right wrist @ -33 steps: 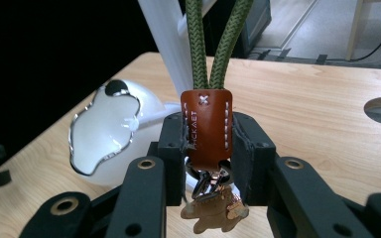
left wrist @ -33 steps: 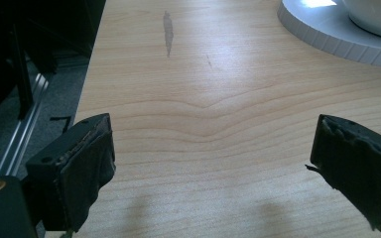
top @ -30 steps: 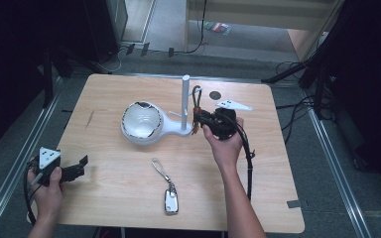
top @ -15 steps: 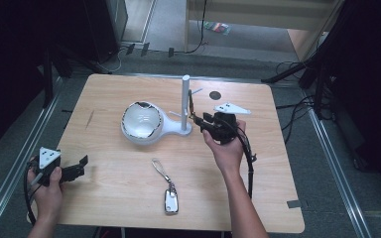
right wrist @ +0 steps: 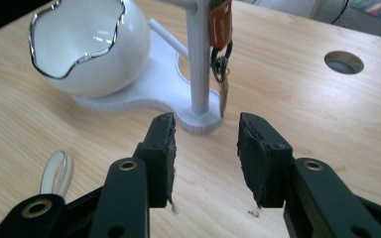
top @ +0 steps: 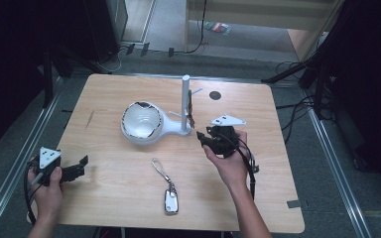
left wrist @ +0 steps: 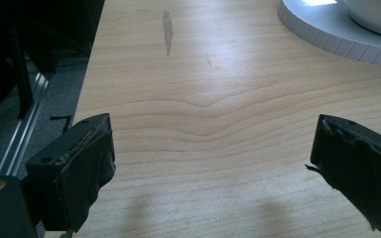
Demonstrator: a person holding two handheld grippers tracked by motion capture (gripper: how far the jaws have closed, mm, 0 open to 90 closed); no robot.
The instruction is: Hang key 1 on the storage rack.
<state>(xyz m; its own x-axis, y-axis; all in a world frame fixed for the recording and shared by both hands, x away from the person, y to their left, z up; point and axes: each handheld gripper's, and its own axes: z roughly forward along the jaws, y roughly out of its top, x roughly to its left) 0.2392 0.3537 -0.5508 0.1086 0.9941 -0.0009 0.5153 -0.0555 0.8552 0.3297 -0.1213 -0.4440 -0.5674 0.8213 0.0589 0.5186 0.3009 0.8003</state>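
High view is showing the white stand near the middle of the table, and every place is being given from that stand. Well off to its left and toward the near edge, the left gripper is being held low over bare wood, its jaws spread wide with nothing between them; in the left gripper view the rim of the stand's base is being seen far ahead. Nearer the stand, on its left end, the egg-shaped bowl is being carried by the base. In front of the stand a car key with a strap is lying flat, apart from everything. On the stand's upright post a set of keys on an orange tab is hanging, the keys dangling beside the post just above the base. Just right of the post, the right gripper is being drawn away from where it was a second ago, when it was close against the post; its jaws have just been opening and are being held moderately apart, empty. This is being read as the hanging of that key set having been finished and released, so the car key is probably being left as the remaining item.
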